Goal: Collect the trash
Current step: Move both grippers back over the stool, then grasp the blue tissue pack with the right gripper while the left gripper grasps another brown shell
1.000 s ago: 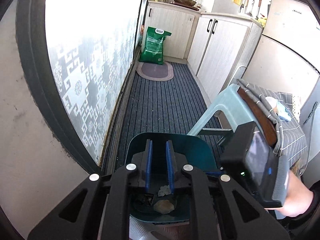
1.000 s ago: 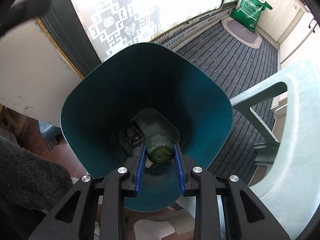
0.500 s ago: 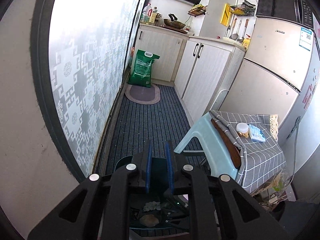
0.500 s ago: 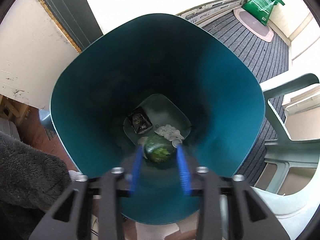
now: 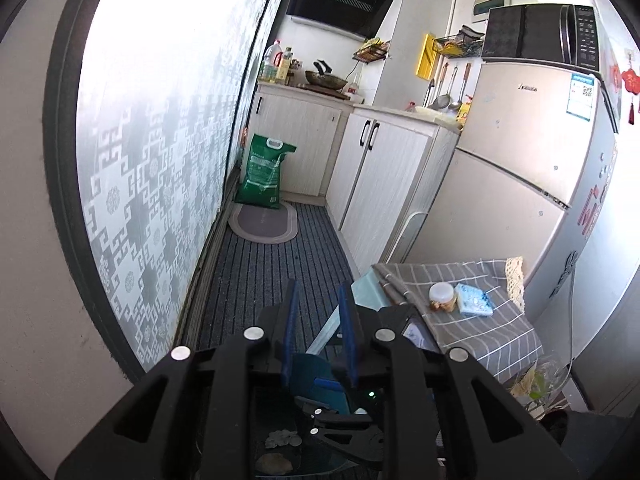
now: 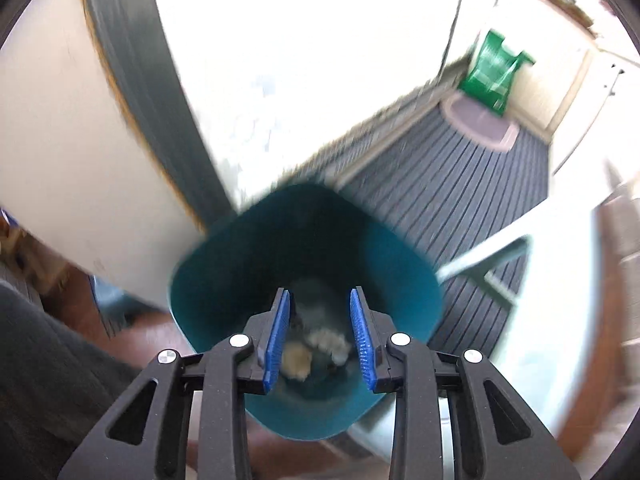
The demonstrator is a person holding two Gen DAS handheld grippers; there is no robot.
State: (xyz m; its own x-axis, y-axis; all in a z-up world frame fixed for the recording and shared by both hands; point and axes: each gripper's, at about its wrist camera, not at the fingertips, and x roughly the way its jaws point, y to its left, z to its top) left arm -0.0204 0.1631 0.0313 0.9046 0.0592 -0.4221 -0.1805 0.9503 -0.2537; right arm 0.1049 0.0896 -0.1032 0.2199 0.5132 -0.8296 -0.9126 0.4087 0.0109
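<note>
In the right wrist view a teal trash bin (image 6: 260,248) stands on the floor right under my right gripper (image 6: 320,292). The picture is blurred. The blue pads are apart and closing, with nothing between them. On the bin's bottom lie a brown lump (image 6: 296,362) and a crumpled white scrap (image 6: 328,344). My left gripper (image 5: 319,300) is higher and points along the kitchen floor. Its jaws are opening and hold nothing. Below it in the left wrist view a strip of the bin (image 5: 314,370), the white scrap (image 5: 282,438) and the brown lump (image 5: 274,464) show.
A pale green plastic stool (image 5: 366,292) under a grey checked cloth (image 5: 480,320) stands to the right of the bin, with a jar (image 5: 442,296) and a blue pack (image 5: 474,300) on it. Farther off are a green sack (image 5: 262,172), an oval mat (image 5: 264,224), cabinets (image 5: 384,184) and a fridge (image 5: 520,184).
The right gripper let go of the round green thing, which dropped into the bin, then rose above the rim. The left gripper rose and tilted up, its pads spreading slightly.
</note>
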